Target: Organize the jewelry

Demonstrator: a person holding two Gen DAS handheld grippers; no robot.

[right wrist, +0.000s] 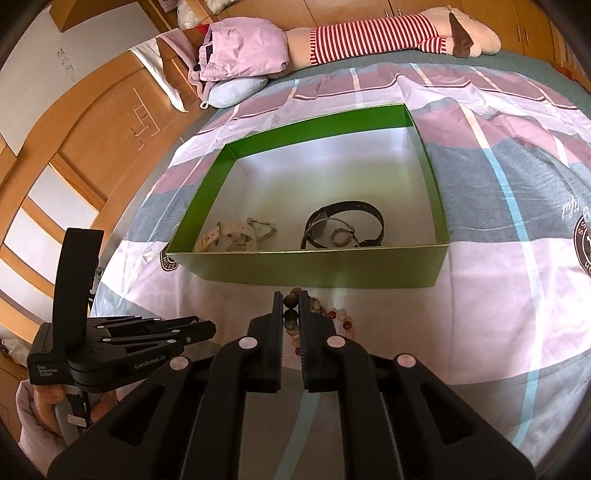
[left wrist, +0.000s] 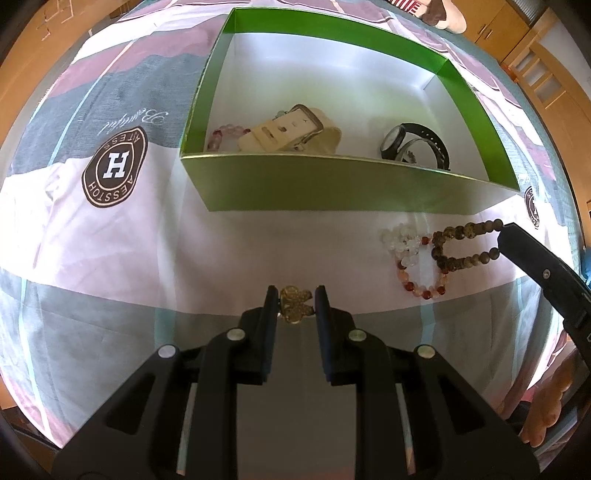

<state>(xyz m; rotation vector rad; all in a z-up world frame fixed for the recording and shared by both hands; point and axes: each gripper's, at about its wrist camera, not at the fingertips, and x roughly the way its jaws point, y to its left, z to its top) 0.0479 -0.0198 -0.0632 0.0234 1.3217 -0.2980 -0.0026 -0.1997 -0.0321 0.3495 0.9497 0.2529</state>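
Observation:
A green box stands on the bed and holds a cream strap watch, a pink bead bracelet, a black watch and a small ring. My left gripper is shut on a gold butterfly brooch on the sheet in front of the box. My right gripper is shut on a brown bead bracelet. A red and white bead bracelet lies under it.
The patterned pink, grey and white bedsheet covers the bed. A striped plush toy, a lilac garment and a blue pillow lie at the far end. Wooden cabinets line the left side.

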